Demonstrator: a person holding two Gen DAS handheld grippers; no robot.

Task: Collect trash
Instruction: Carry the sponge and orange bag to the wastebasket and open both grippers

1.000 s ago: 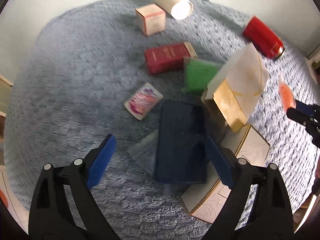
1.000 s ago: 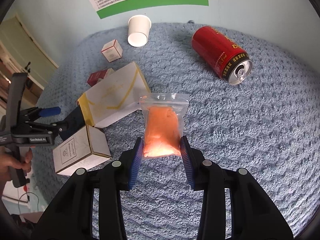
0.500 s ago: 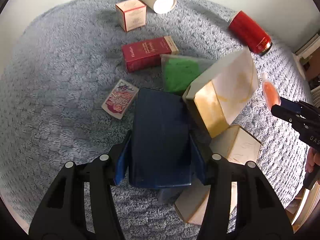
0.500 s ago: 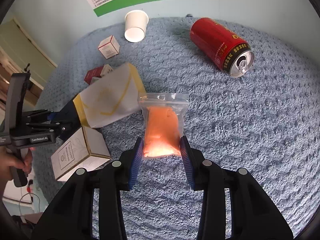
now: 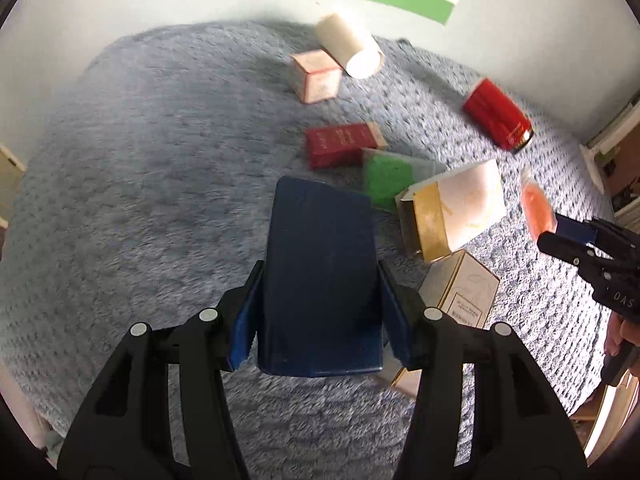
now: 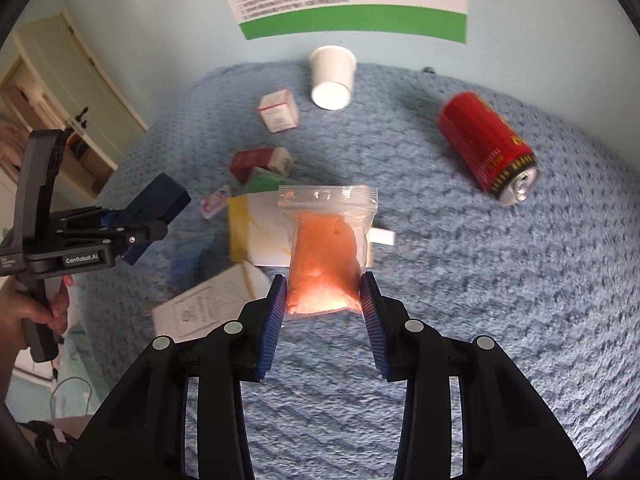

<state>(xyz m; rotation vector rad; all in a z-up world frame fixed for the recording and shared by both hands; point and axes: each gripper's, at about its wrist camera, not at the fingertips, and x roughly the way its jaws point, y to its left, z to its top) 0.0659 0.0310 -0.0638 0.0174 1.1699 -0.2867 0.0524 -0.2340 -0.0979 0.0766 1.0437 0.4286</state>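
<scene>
A dark blue box is pinched by the left gripper, while an orange-filled zip bag is clamped by the right gripper above the blue rug.

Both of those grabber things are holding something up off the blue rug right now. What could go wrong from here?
The left gripper pinches the dark blue box only near its lower end, so the box might tip or slide out. The right gripper holds a soft plastic bag of orange stuff by its bottom; such slick film could slip. The two grippers are close together and might bump above the boxes left on the rug.
</scene>
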